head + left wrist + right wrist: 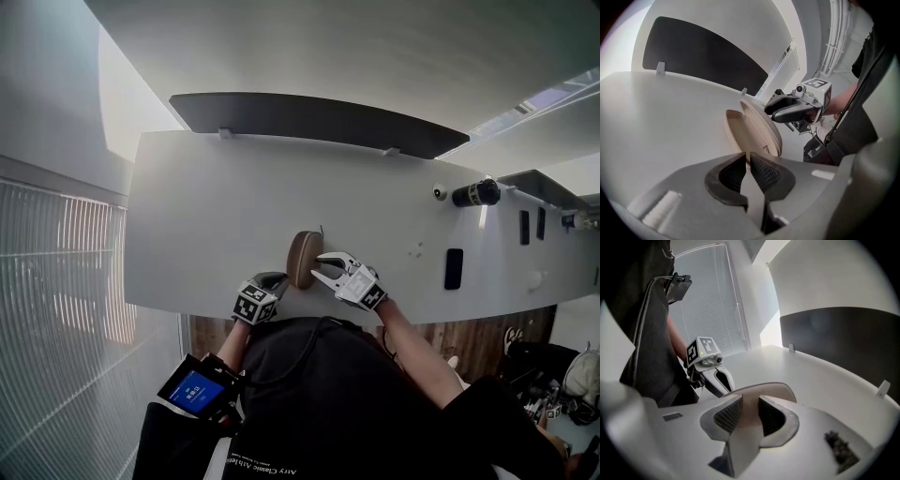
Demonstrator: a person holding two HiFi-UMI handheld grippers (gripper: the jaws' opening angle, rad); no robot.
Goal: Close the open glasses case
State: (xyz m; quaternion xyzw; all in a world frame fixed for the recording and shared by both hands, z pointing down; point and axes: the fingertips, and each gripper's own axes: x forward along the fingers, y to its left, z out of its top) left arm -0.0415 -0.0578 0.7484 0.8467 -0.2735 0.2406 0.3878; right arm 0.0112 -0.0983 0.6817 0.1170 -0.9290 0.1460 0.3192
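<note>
Right now the glasses case is sitting ajar near the front edge of the white table, its two shells slightly parted. The right gripper is reaching over it with jaws spread, the brown lid showing between them. The left gripper is hovering just beside the case's near end, its jaws pinched almost together on nothing.

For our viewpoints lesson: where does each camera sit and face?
Head view: on the head, looking down: table, glasses case, left gripper, right gripper, torso.
Left gripper view: along its jaws toward the glasses case; right gripper, torso beyond.
Right gripper view: along its jaws toward the glasses case; left gripper, torso beyond.
All share the glasses case.
</note>
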